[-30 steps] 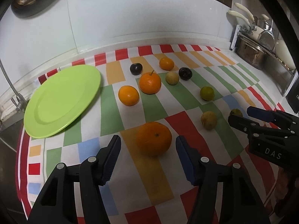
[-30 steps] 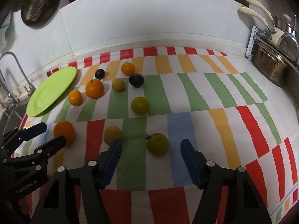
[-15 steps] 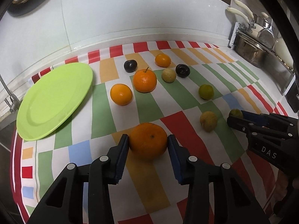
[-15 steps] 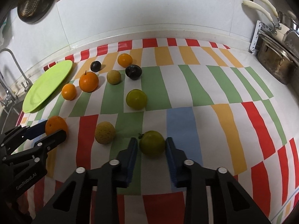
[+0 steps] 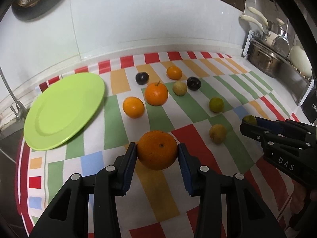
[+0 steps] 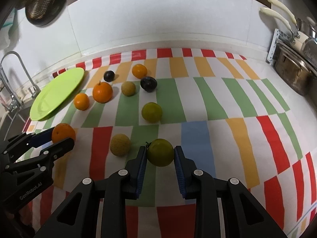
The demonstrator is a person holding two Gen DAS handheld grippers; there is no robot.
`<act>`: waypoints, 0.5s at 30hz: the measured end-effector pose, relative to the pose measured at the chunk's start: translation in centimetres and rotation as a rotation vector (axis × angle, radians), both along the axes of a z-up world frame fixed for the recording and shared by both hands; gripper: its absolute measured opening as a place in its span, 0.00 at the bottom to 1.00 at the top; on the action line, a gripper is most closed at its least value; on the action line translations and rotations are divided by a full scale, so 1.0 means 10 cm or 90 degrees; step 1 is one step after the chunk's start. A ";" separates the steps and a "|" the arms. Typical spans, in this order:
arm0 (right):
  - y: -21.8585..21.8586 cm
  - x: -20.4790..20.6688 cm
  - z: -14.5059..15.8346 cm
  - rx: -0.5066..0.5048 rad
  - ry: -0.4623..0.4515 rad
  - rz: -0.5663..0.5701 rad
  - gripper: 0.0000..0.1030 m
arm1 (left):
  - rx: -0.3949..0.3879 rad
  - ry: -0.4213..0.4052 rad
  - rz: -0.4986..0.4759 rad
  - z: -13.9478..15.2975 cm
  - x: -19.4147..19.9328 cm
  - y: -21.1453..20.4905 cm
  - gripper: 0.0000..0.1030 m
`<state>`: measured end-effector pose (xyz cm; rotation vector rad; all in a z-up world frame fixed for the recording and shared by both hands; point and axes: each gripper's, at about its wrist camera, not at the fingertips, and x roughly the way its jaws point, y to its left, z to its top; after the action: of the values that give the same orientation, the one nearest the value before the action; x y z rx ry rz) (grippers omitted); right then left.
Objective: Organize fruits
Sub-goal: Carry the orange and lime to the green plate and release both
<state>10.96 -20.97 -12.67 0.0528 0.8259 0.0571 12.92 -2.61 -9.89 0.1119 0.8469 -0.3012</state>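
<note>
My left gripper point(image 5: 157, 150) is shut on a large orange point(image 5: 157, 149), held just above the striped cloth; it also shows in the right wrist view point(image 6: 63, 132). My right gripper point(image 6: 160, 155) is shut on a green citrus fruit point(image 6: 160, 152), seen small in the left wrist view point(image 5: 250, 119). A green plate point(image 5: 63, 109) lies at the left, empty. Loose on the cloth are two oranges point(image 5: 133, 107) point(image 5: 156, 93), a small orange point(image 5: 174, 72), two dark plums point(image 5: 142, 78) point(image 5: 193, 83), two tan fruits point(image 5: 179, 88) point(image 5: 218, 133) and a green fruit point(image 5: 216, 104).
A striped cloth point(image 6: 218, 107) covers the counter. A tap point(image 6: 11, 75) and sink edge are at the far left. A metal pot point(image 6: 293, 75) and rack with utensils stand at the right. A strainer point(image 6: 42, 2) hangs on the white wall.
Both grippers moved forward and closed from open: the left onto the large orange, the right onto the green citrus fruit. Both fruits have risen slightly off the cloth.
</note>
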 end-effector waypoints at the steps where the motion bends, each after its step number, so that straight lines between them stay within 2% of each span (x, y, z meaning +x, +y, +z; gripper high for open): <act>1: 0.01 -0.01 0.02 -0.001 -0.005 0.004 0.28 | -0.001 -0.006 0.003 0.03 -0.02 0.02 0.40; 15: 0.34 -0.17 0.43 -0.026 -0.096 0.082 0.28 | -0.013 -0.075 0.056 0.42 -0.23 0.32 0.40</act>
<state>9.30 -17.60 -8.40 -0.0426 0.6794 0.1635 10.58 0.59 -5.68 0.0725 0.7300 -0.2185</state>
